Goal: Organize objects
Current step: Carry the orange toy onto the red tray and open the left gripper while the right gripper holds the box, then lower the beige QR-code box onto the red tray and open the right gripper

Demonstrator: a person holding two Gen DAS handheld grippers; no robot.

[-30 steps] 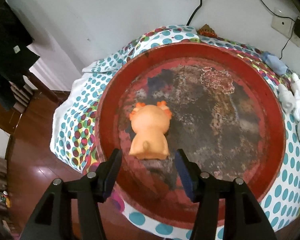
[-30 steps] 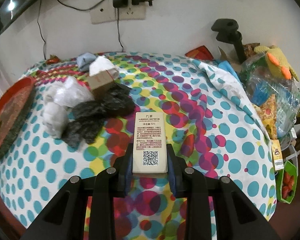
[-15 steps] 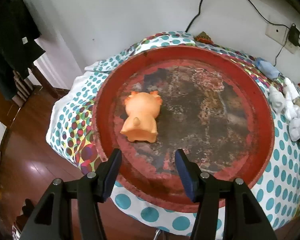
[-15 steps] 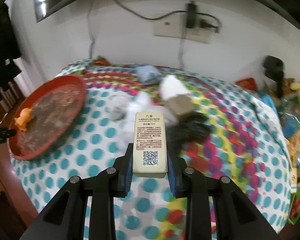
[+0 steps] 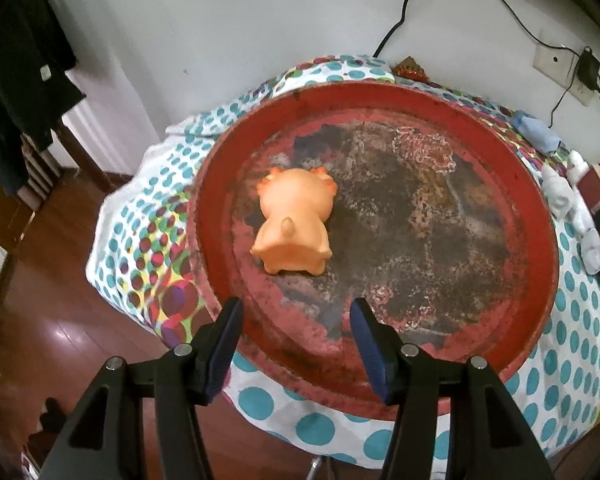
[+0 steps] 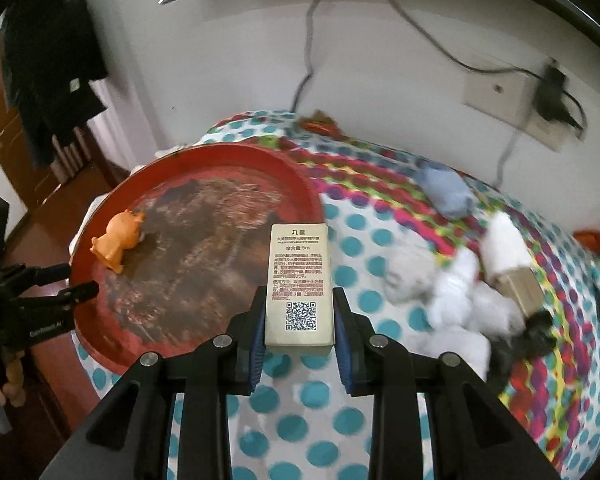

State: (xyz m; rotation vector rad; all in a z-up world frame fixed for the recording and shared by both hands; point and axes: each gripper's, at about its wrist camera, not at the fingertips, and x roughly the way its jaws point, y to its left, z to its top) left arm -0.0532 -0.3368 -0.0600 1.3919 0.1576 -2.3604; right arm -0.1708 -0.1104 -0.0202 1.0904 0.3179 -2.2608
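Over the spotted tablecloth [image 6: 356, 224], the right gripper [image 6: 299, 316] has its pads clamped on a pale printed box [image 6: 299, 280], poised beside the red tray's [image 6: 296, 176] rim. On the tray lies the orange toy pig [image 5: 294, 222]. Left gripper [image 5: 296, 312] hangs empty, jaws apart, near the tray edge. Blurred white bundles [image 6: 460, 292], possibly bags, sit right.

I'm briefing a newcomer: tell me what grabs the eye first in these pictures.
The big worn red tray at the table's edge, with an orange toy pig lying in it just beyond the open left gripper. Then the pale printed box with a QR code, clamped in the right gripper above the polka-dot tablecloth.
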